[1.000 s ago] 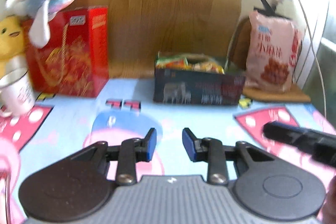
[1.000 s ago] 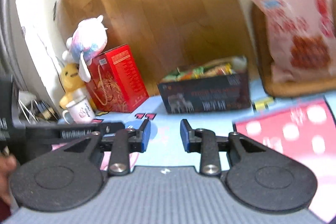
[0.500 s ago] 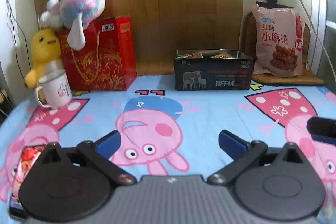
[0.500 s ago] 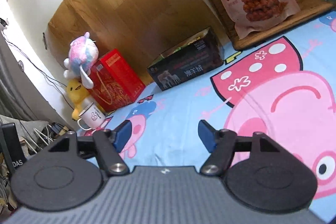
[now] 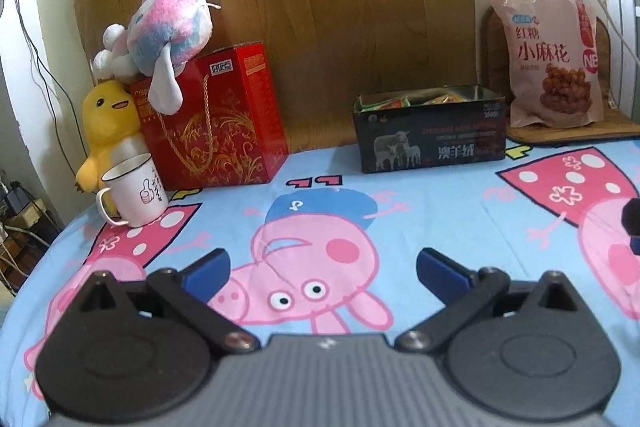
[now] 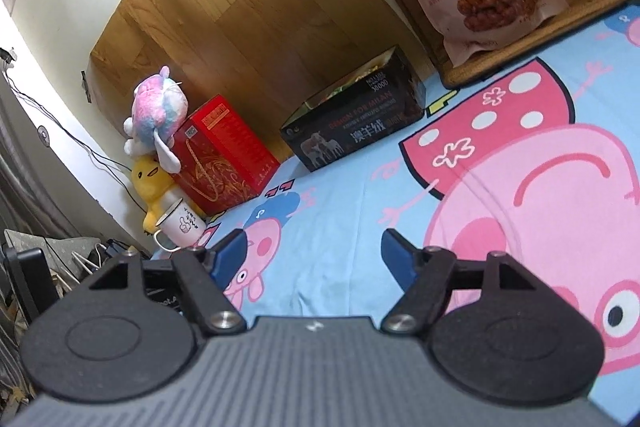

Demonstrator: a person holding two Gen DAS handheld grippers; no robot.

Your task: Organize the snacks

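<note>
Left wrist view — glossy pink snack bag point(image 5: 550, 61), rectangular black tin point(image 5: 430, 137).

Your left gripper point(image 5: 322, 277) fills the lower frame: a ribbed grey body, two round black discs, black linkage arms pinned with silver screws, and blue fingertips point(image 5: 206, 273). Your right gripper point(image 6: 314, 259) matches it, with blue fingertips point(image 6: 394, 255) and a small white mark at its body's top edge.
</note>
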